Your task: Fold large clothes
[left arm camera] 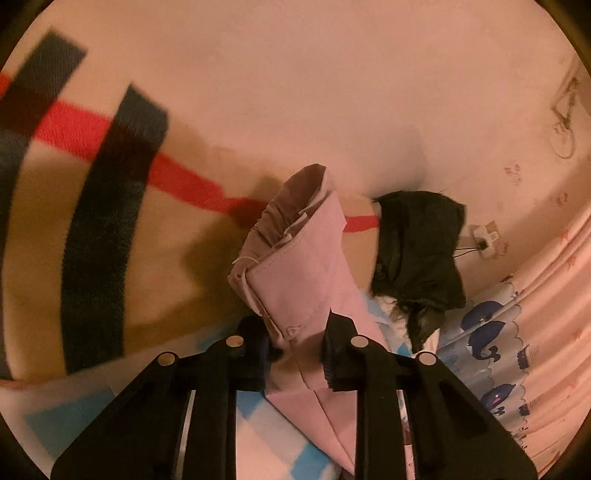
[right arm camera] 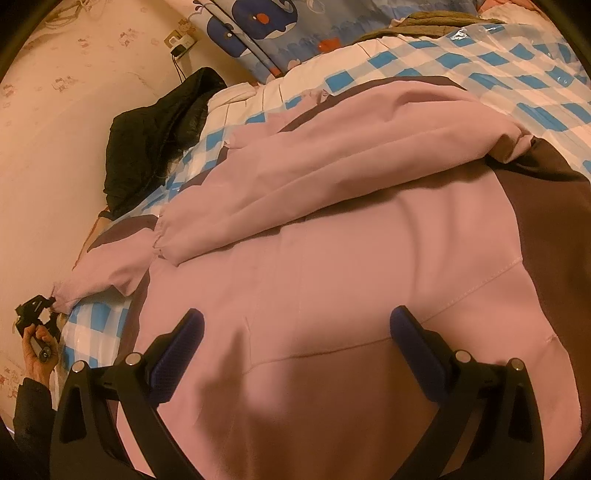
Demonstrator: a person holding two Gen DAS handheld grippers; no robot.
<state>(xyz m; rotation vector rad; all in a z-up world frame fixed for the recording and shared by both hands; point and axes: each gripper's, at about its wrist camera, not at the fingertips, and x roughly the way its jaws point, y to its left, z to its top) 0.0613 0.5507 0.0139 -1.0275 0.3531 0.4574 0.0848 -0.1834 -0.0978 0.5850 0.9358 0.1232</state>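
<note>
A large pink jacket point(right arm camera: 332, 258) with dark brown panels lies spread on a blue-and-white checked bed cover point(right arm camera: 480, 62). One sleeve point(right arm camera: 332, 166) is folded across its body. My left gripper point(left arm camera: 295, 332) is shut on the other sleeve point(left arm camera: 295, 258) near its gathered cuff, and the cloth stands up between the pads. The right wrist view shows that gripper point(right arm camera: 50, 302) at the far left, pinching the cuff, with a hand point(right arm camera: 37, 354) on its handle. My right gripper point(right arm camera: 295, 325) hovers open over the jacket's lower body with nothing pinched.
A black garment point(right arm camera: 159, 140) is heaped at the bed's edge against the wall. A beige blanket point(left arm camera: 110, 221) with navy and red stripes lies beyond the sleeve. Whale-print fabric point(right arm camera: 258, 26) and a wall socket point(right arm camera: 181, 42) are at the far end.
</note>
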